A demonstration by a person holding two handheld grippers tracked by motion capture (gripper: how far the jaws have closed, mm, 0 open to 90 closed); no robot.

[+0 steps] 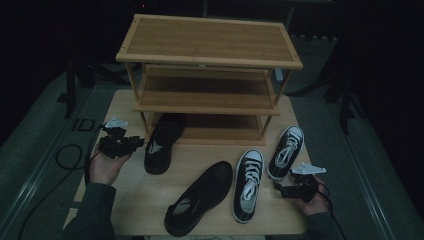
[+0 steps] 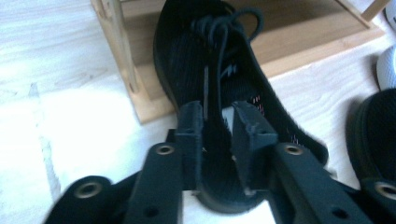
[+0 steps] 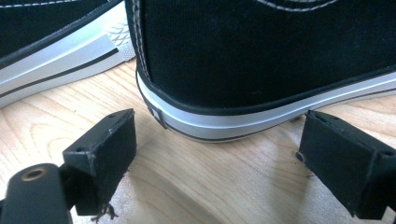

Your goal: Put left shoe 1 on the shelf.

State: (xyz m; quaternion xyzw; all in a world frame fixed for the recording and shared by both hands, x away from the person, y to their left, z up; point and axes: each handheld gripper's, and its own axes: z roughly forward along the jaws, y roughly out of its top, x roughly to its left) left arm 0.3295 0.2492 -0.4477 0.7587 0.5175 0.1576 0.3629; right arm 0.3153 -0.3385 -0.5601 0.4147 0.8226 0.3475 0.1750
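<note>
A black shoe (image 1: 161, 144) lies with its toe under the wooden rack's (image 1: 210, 40) bottom shelf and its heel out on the table. My left gripper (image 1: 136, 143) reaches it from the left. In the left gripper view the jaws stand close together over the shoe's (image 2: 210, 60) opening, apparently pinching its collar; my left gripper (image 2: 218, 135) looks shut on it. My right gripper (image 1: 281, 190) rests low at the front right. It is open, and my right gripper (image 3: 217, 154) has its jaws wide apart just short of a black-and-white sneaker's heel (image 3: 261, 56), not touching it.
A second black shoe (image 1: 200, 197) lies at the front middle of the table. Two black-and-white sneakers (image 1: 248, 182) (image 1: 286, 151) lie to its right, toes toward the rack. The rack's three shelves are bare. The table's front edge (image 1: 250, 231) is close to the shoes.
</note>
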